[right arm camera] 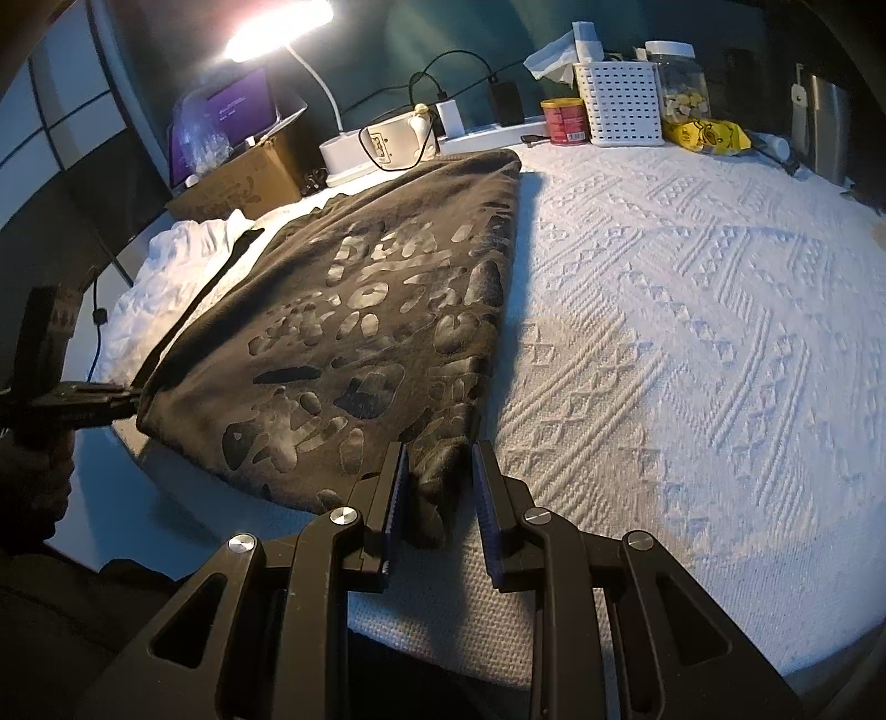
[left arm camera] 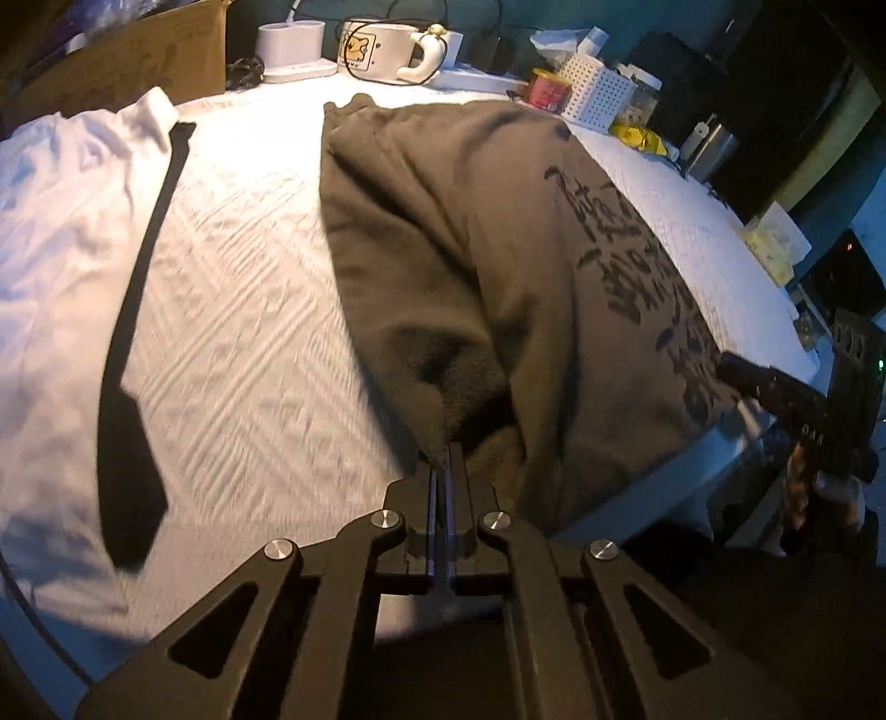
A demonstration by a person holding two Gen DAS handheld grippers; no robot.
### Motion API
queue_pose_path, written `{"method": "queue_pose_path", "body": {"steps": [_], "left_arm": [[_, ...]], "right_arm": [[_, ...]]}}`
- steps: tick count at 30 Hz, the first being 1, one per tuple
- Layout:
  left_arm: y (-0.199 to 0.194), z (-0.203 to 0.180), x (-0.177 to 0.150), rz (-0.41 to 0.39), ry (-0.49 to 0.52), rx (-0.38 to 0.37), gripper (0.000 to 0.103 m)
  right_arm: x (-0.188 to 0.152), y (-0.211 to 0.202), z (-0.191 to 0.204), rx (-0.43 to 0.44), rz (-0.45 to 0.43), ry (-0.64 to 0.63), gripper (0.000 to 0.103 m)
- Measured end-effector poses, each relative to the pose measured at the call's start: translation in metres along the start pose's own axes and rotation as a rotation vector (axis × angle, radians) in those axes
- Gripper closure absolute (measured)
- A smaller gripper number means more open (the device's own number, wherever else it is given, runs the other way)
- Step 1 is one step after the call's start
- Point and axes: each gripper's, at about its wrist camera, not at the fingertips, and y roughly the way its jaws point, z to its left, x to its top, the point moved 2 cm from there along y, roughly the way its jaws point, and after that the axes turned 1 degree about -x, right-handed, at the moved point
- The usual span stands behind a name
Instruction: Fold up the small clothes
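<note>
A brown garment (left arm camera: pixel 470 249) with a dark print lies folded lengthwise on the white textured cover (left arm camera: pixel 249 332). My left gripper (left arm camera: pixel 446 446) is shut on its near left corner, and the fabric draws to a point at the tips. In the right wrist view the same garment (right arm camera: pixel 360 310) stretches away, with the left gripper (right arm camera: pixel 130 400) at its left corner. My right gripper (right arm camera: pixel 440 451) holds the near right corner, and bunched fabric fills the gap between its pads. From the left wrist view the right gripper (left arm camera: pixel 731 365) shows at the garment's right edge.
A white shirt (left arm camera: pixel 55 249) with a black tie (left arm camera: pixel 133 360) lies left of the garment. Along the back stand a mug (left arm camera: pixel 382 50), a red can (right arm camera: pixel 563 119), a white perforated basket (right arm camera: pixel 617 102), a jar (right arm camera: pixel 678 83), a cardboard box (right arm camera: pixel 238 177) and a lit lamp (right arm camera: pixel 277 22).
</note>
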Motion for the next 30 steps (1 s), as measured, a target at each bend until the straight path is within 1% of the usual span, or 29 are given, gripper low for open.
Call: {"method": "queue_pose_path", "body": {"steps": [3, 5, 6, 8, 9, 11, 12, 13, 14, 16, 19, 22, 24, 26, 29, 30], "left_arm": [[-0.004, 0.001, -0.003, 0.014, -0.011, 0.000, 0.102], [-0.008, 0.005, -0.002, 0.009, -0.037, -0.009, 0.102], [-0.014, 0.007, -0.001, -0.003, -0.053, -0.019, 0.101], [-0.025, 0.010, 0.003, -0.039, -0.065, -0.013, 0.101], [-0.029, 0.009, 0.005, -0.055, -0.060, -0.007, 0.100], [-0.036, 0.005, 0.010, -0.099, -0.031, 0.032, 0.100], [-0.036, 0.003, 0.012, -0.106, -0.024, 0.038, 0.100], [-0.035, 0.001, 0.014, -0.111, -0.020, 0.037, 0.100], [-0.033, -0.004, 0.016, -0.114, -0.015, 0.019, 0.100], [-0.030, -0.010, 0.018, -0.115, 0.002, -0.006, 0.100], [-0.017, -0.021, 0.020, -0.083, 0.028, -0.034, 0.100], [-0.003, -0.026, 0.017, -0.041, 0.030, -0.053, 0.100], [0.006, -0.026, 0.014, -0.016, 0.024, -0.053, 0.100], [0.009, -0.025, 0.012, -0.019, 0.018, -0.062, 0.100], [0.009, -0.026, 0.010, -0.027, 0.024, -0.070, 0.100], [0.010, -0.026, 0.009, -0.030, 0.025, -0.072, 0.100]], "right_arm": [[-0.002, -0.001, 0.001, -0.011, -0.003, 0.010, 0.078], [-0.001, -0.001, 0.003, -0.021, 0.003, 0.014, 0.078], [-0.001, -0.001, 0.003, -0.024, 0.006, 0.012, 0.077], [0.000, -0.001, 0.005, -0.028, 0.013, 0.010, 0.076], [0.000, -0.001, 0.006, -0.030, 0.015, 0.007, 0.074], [0.000, 0.000, 0.007, -0.031, 0.017, 0.003, 0.071], [0.000, 0.000, 0.008, -0.032, 0.017, 0.003, 0.069], [0.000, 0.000, 0.009, -0.034, 0.017, 0.003, 0.068], [-0.001, 0.000, 0.010, -0.036, 0.017, 0.004, 0.067], [-0.001, 0.000, 0.012, -0.037, 0.015, 0.006, 0.063], [-0.001, 0.001, 0.014, -0.054, 0.010, 0.017, 0.063], [-0.002, 0.001, 0.015, -0.065, -0.003, 0.023, 0.063], [-0.004, 0.001, 0.017, -0.076, -0.018, 0.005, 0.063], [-0.006, 0.002, 0.020, -0.090, -0.031, -0.026, 0.063], [-0.010, 0.004, 0.027, -0.121, -0.039, -0.108, 0.063], [-0.011, 0.004, 0.028, -0.124, -0.038, -0.124, 0.065]]}}
